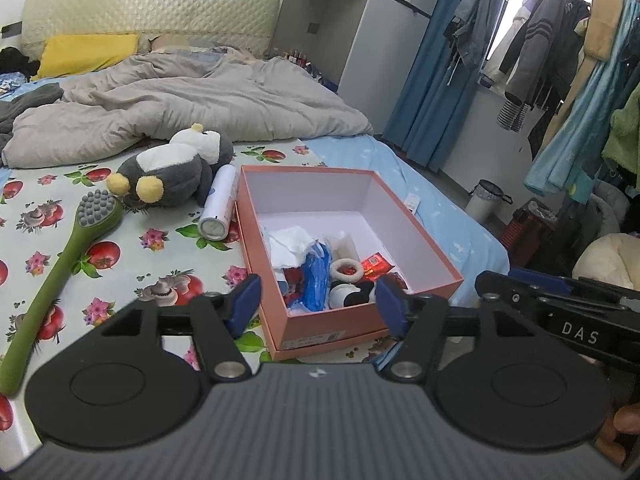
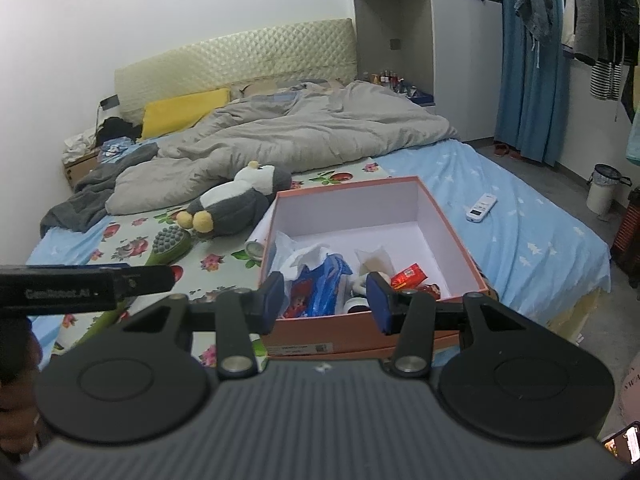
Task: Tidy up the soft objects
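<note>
At the far left of the bed [image 1: 280, 152] lies a green brush [image 1: 60, 264], its grey nubbed head pointing toward the plush [image 1: 172, 168]. The plush, a grey-and-white penguin with yellow feet, lies on its back on the flowered sheet, just beside a white can [image 1: 220, 204], which in turn lies along the left wall of the box [image 1: 416, 236]. The box is open and pink-walled, and holds a loose heap: white paper, a blue bag, red packets and what looks like a small black-and-white soft toy at the near edge, though the clutter makes that hard to confirm.

The plush is likely light and squashy; it should give under pressure and will not slip or break. The round belly is too wide and would bulge out of a pinch, so a foot, a wing or the narrower neck seems the better place to take hold. A firm squeeze is safe.

The left gripper [image 1: 318, 304] hovers with its fingers [image 1: 246, 300] spread apart and empty, framing the near left corner of the box; the plush sits beyond and to the left of them, well apart. The right gripper [image 2: 324, 300] is likewise spread and empty over the near edge of the box, with the plush [image 2: 240, 204] farther off to its left.
</note>
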Motion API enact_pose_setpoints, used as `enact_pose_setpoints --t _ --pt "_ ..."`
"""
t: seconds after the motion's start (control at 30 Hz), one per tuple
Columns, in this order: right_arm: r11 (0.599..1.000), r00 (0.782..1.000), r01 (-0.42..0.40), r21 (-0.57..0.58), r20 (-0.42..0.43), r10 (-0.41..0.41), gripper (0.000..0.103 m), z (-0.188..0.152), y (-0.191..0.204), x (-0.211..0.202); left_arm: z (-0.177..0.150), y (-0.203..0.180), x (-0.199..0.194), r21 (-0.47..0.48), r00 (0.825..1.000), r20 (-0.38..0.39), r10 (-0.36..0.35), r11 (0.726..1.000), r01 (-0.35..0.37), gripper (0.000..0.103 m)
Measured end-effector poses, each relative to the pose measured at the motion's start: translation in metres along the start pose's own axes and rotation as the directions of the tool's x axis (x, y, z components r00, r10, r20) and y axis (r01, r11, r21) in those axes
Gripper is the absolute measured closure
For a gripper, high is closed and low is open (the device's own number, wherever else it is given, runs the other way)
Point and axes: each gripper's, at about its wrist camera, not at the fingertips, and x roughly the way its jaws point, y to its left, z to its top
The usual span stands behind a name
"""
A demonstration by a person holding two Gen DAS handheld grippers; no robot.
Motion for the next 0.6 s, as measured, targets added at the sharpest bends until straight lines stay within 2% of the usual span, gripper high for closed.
enact_pose_setpoints --t 0.07,0.13,0.17,0.37,0.6 --pt "1.0 1.0 0.01 -0.003 -0.003 -0.01 0.051 0.0003 -0.0006 0.0006 0.0008 0.0002 0.0004 0.004 1.0 0.008 0.008 1.0 -0.008 0.014" --pt "1.0 1.0 0.014 -0.013 -0.001 -0.014 0.017 0.0001 -0.0006 0.002 0.0009 0.002 -0.0005 -0.005 1.0 0.016 0.003 1.0 -0.003 0.008" --pt "1.0 1.0 0.009 -0.017 0.008 -0.009 0.012 -0.0006 -0.0014 0.0016 0.0013 0.0035 -0.0005 -0.011 1.0 0.017 0.004 1.0 -0.004 0.007" --pt "1.0 1.0 -0.002 -0.012 0.001 0.002 0.012 -0.0004 -0.0038 0.0032 0.0032 0.0058 0.0006 -0.007 1.0 0.016 0.027 1.0 -0.027 0.001" --pt "1.0 1.0 0.008 0.001 0.009 -0.008 0.011 0.0 -0.0062 0.003 0.002 0.0055 0.0039 -0.002 0.999 0.009 0.049 0.999 -0.049 0.0"
